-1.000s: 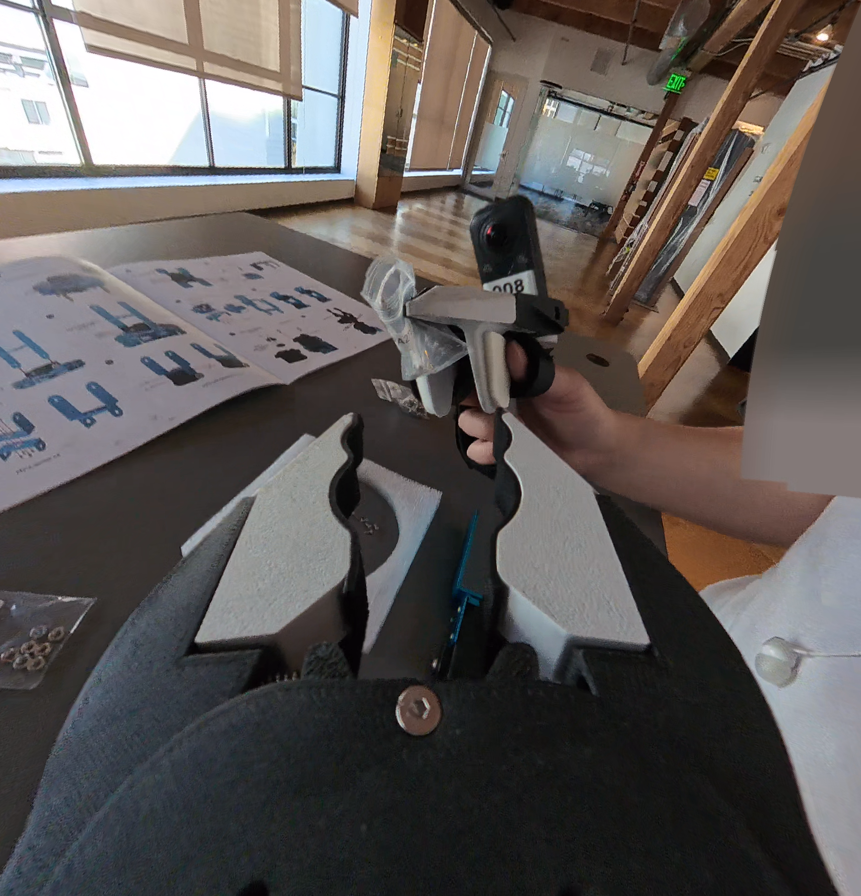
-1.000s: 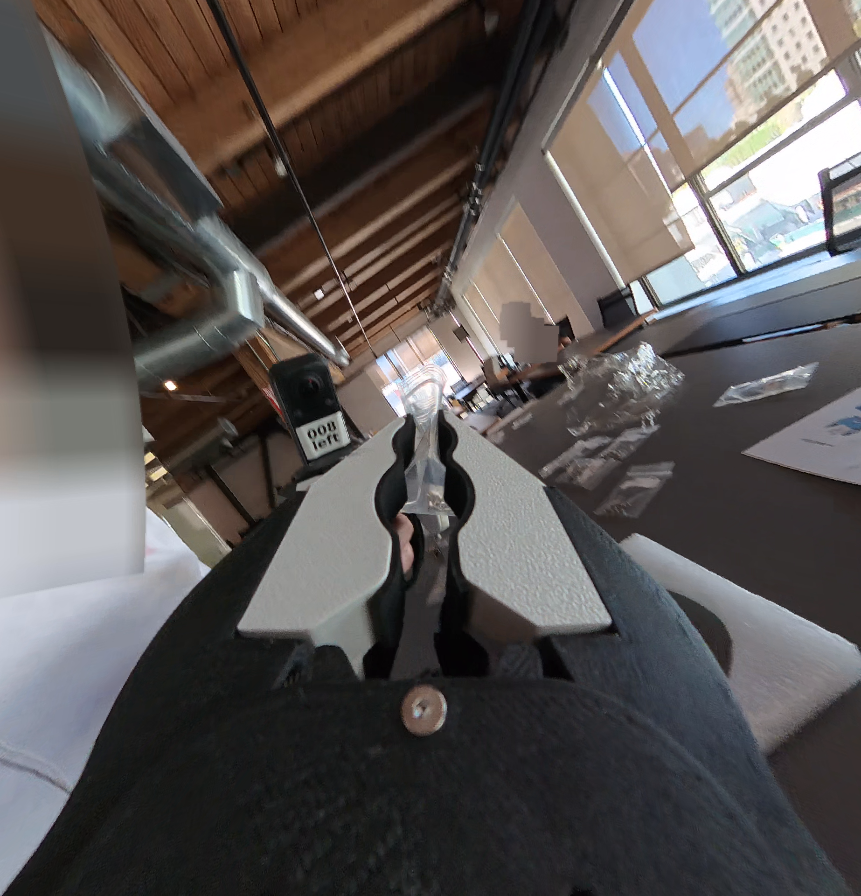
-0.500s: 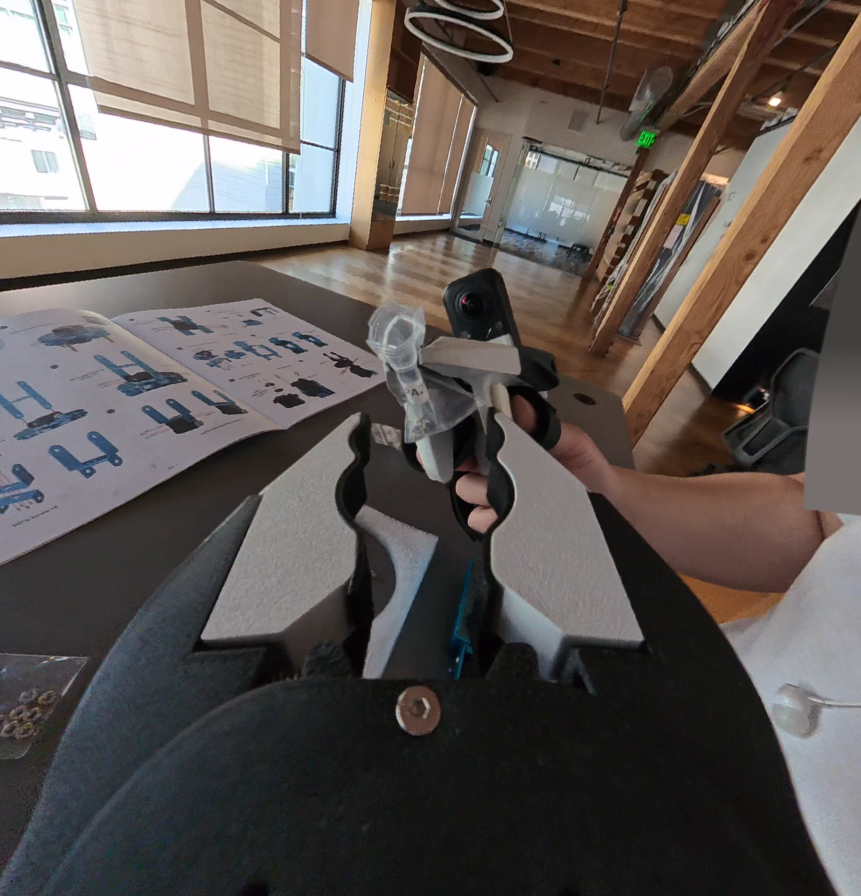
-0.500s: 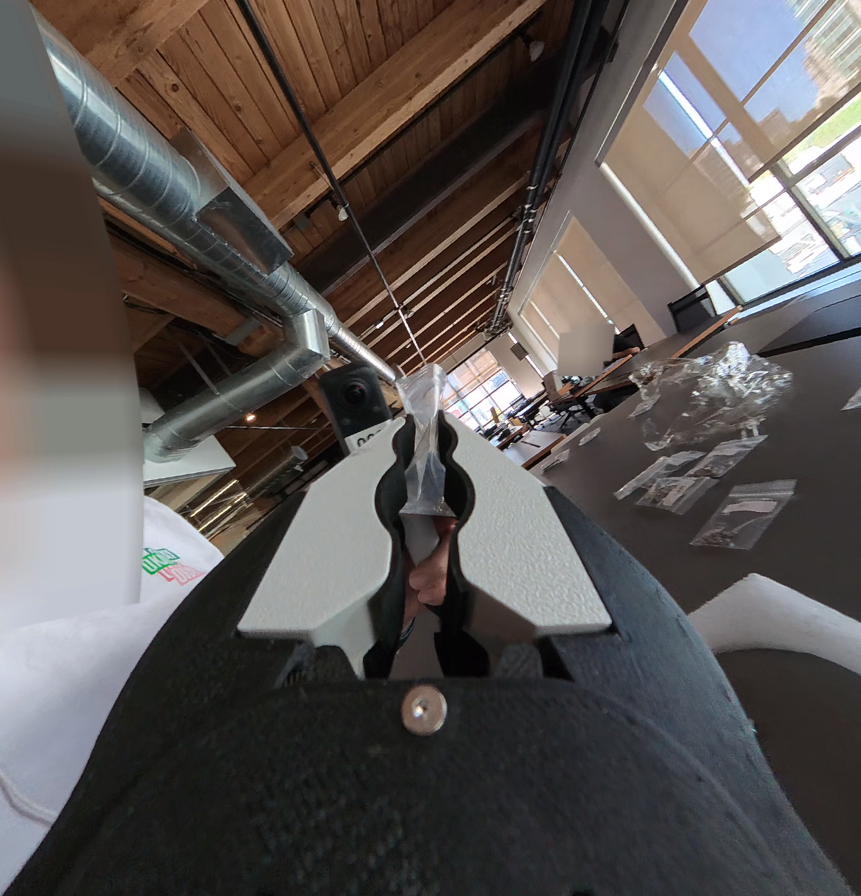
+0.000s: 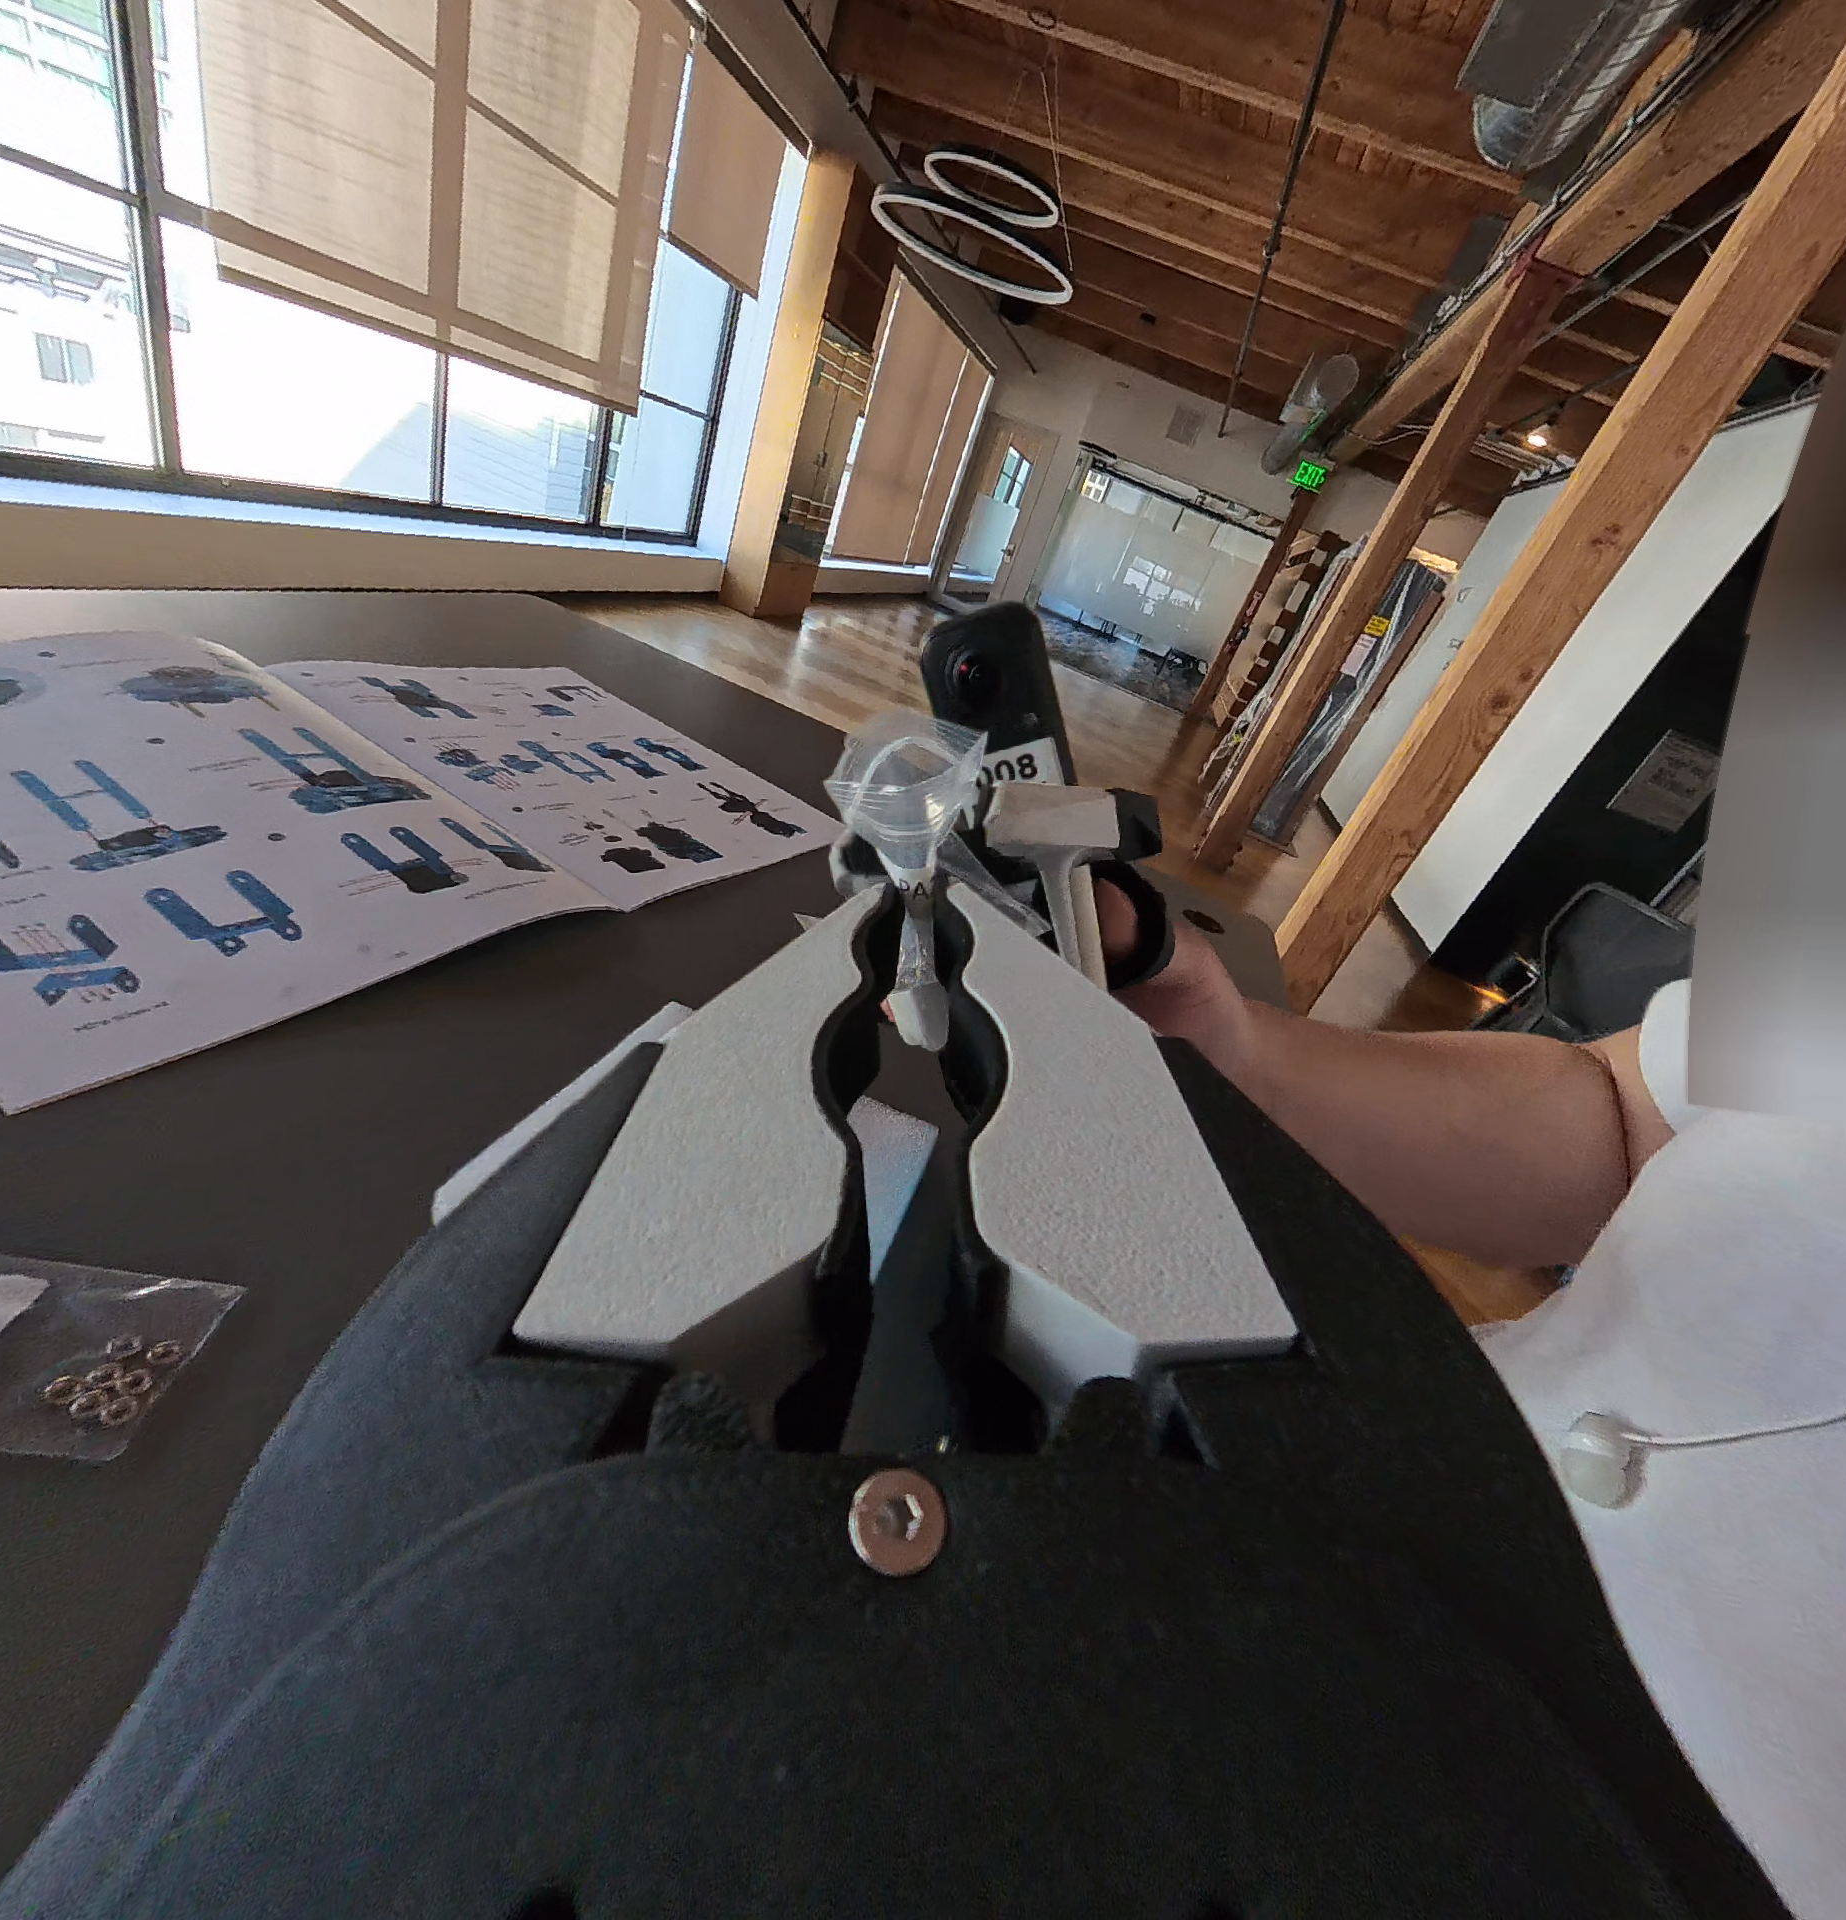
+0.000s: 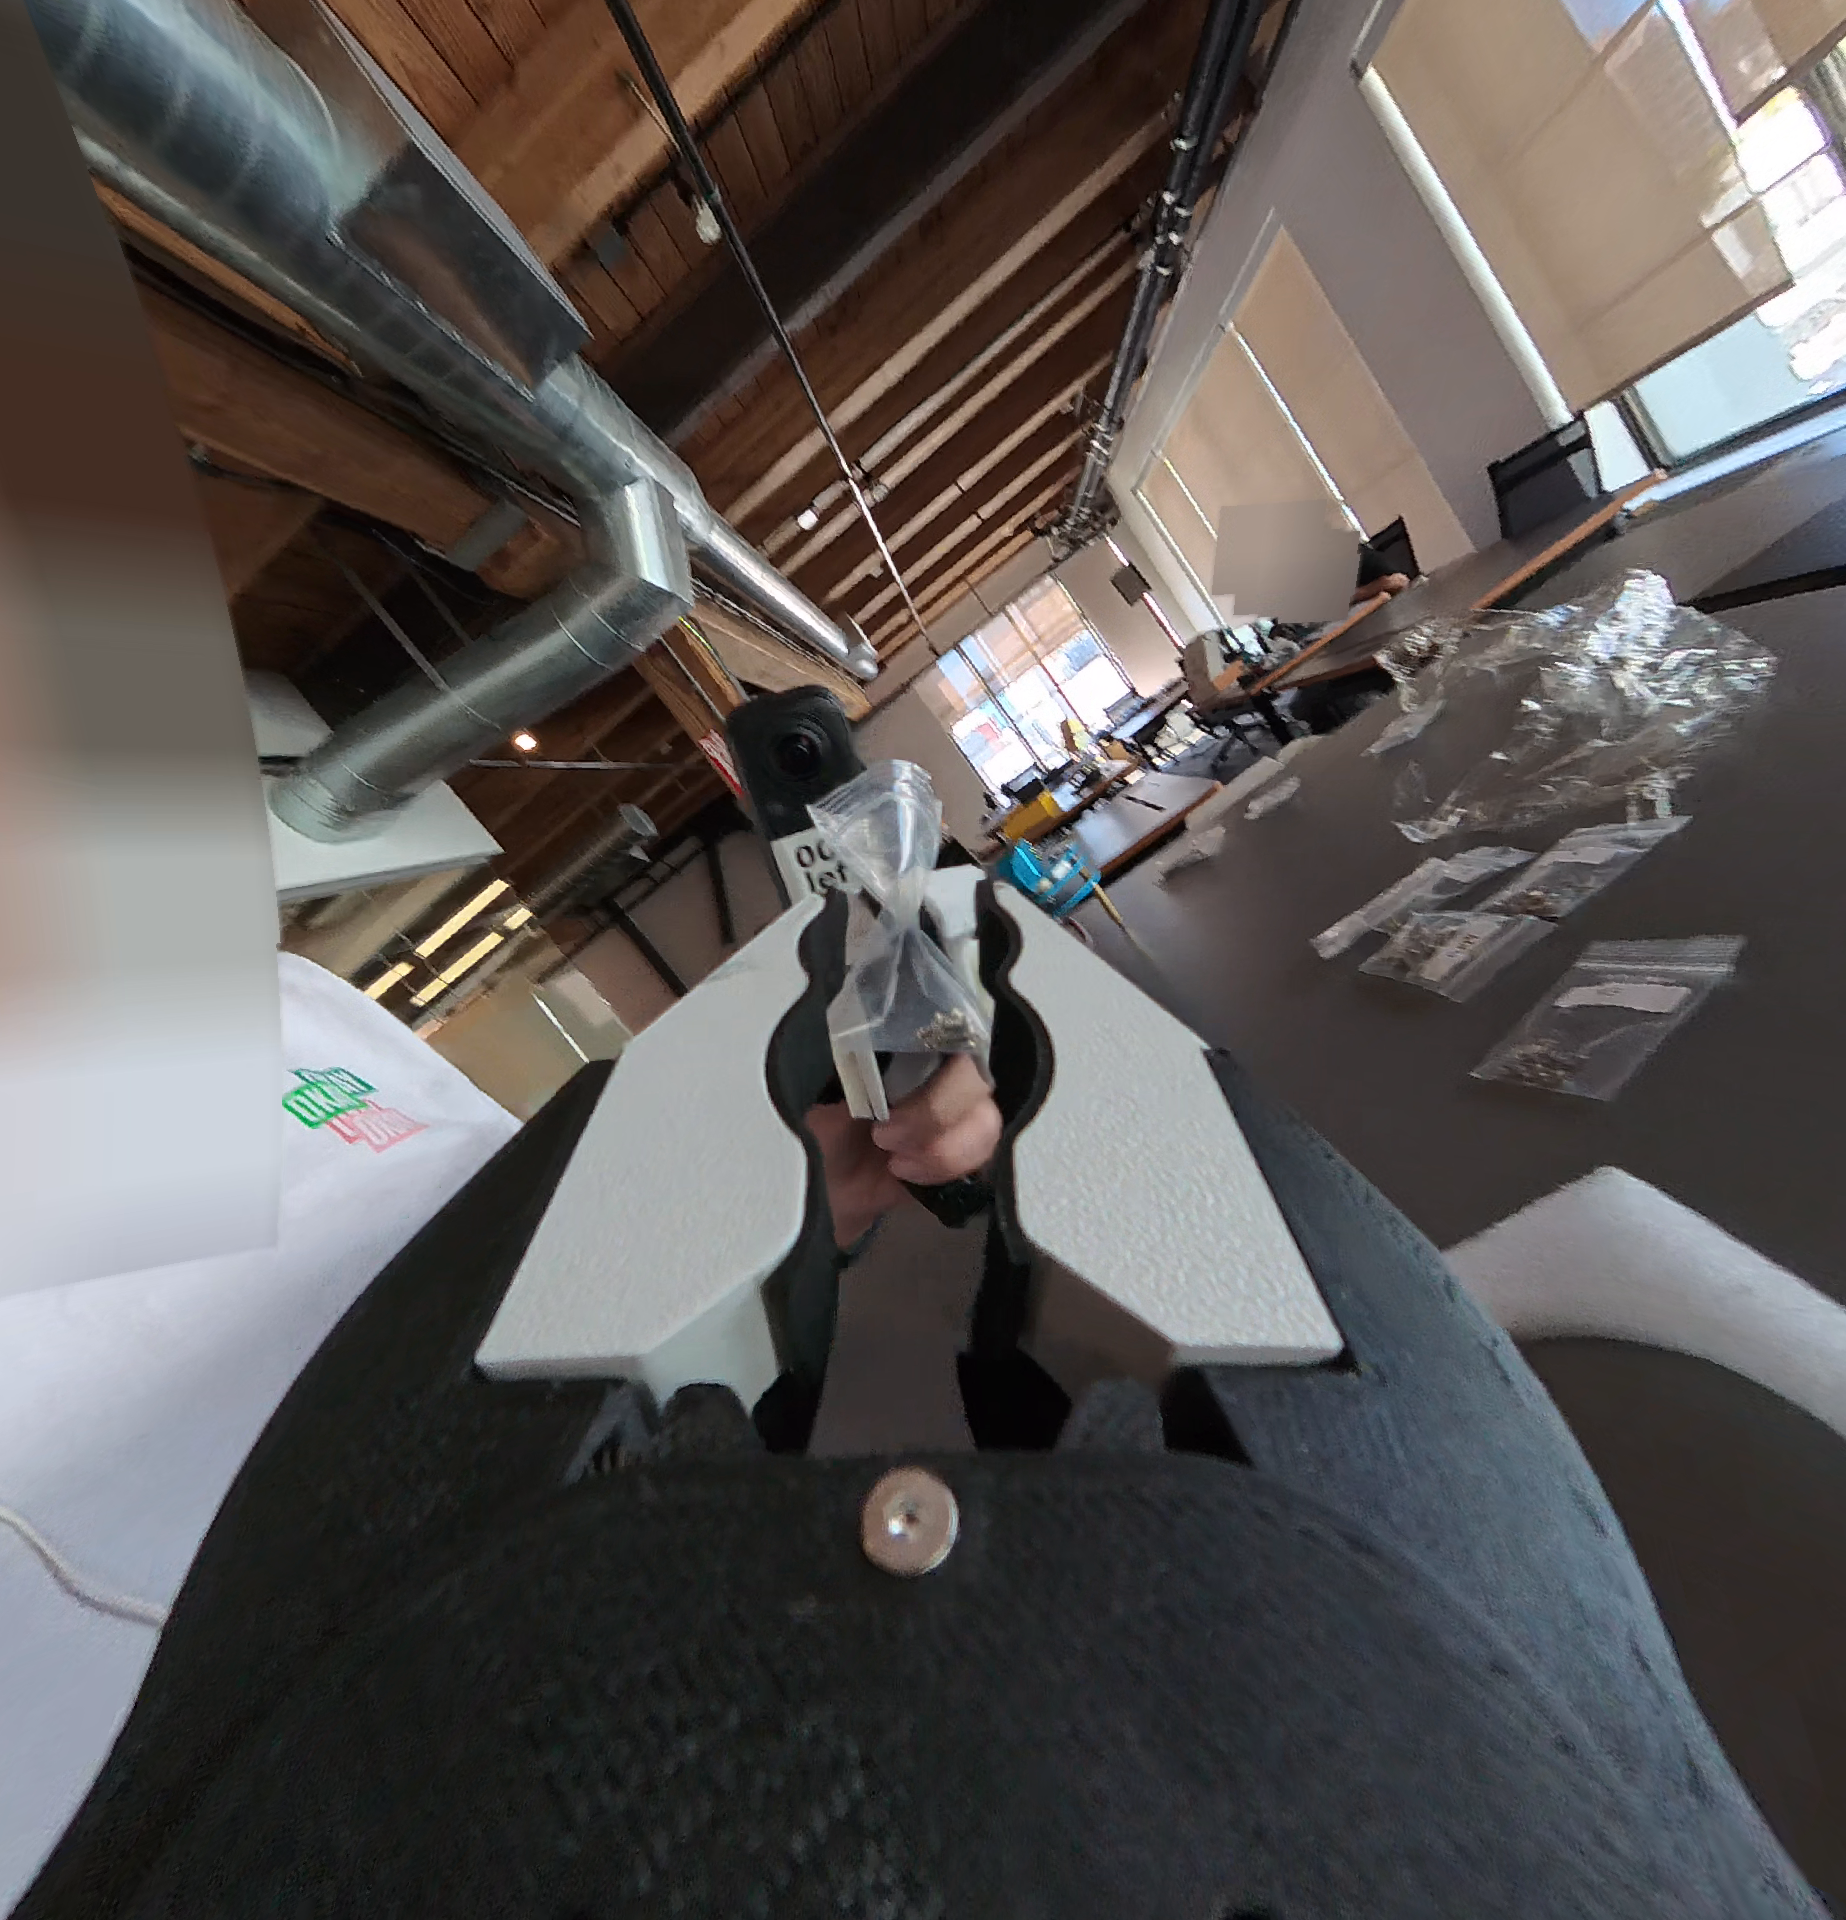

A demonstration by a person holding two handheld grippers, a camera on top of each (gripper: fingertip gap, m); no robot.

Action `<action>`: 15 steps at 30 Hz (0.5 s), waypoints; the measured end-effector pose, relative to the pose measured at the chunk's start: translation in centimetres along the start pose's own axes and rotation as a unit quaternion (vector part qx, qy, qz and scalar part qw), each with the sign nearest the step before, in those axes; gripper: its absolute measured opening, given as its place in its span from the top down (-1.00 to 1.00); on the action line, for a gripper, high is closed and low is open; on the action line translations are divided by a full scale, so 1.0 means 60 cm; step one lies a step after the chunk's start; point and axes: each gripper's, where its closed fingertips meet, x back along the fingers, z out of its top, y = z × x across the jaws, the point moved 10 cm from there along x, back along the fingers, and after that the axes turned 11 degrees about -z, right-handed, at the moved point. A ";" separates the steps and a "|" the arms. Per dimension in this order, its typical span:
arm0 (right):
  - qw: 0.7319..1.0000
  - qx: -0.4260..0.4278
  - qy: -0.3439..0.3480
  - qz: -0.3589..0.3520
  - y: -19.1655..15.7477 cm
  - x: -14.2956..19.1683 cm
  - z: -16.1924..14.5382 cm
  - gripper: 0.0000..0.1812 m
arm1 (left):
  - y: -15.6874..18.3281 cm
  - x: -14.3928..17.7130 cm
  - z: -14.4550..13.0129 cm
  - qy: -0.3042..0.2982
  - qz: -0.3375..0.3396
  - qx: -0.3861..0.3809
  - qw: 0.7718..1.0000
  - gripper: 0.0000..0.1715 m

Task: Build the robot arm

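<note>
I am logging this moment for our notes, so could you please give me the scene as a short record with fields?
Holding: left gripper is shut on the small clear bag, above the dark table.
Facing it: right gripper is open, jaws either side of that bag.
Bag contents: small metal parts at its bottom.
Table, left view: open booklet, flat bag of nuts.
Table, right view: white foam piece, flat parts bags, crumpled clear plastic.

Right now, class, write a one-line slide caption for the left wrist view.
Left gripper, jaws shut on a small clear plastic bag above the dark table, open booklet lying alongside.
</note>
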 end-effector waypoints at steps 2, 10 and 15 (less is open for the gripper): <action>0.999 0.037 -0.023 -0.027 0.006 0.013 0.014 0.67 | -0.004 0.007 -0.002 0.001 0.005 -0.001 1.000 0.96; 0.858 0.316 -0.349 -0.205 0.051 0.074 0.031 0.81 | -0.019 0.028 -0.016 -0.027 0.055 -0.013 0.998 0.95; 0.755 0.394 -0.484 -0.202 0.067 0.053 0.001 0.82 | -0.018 0.022 -0.019 -0.040 0.050 -0.017 0.998 0.95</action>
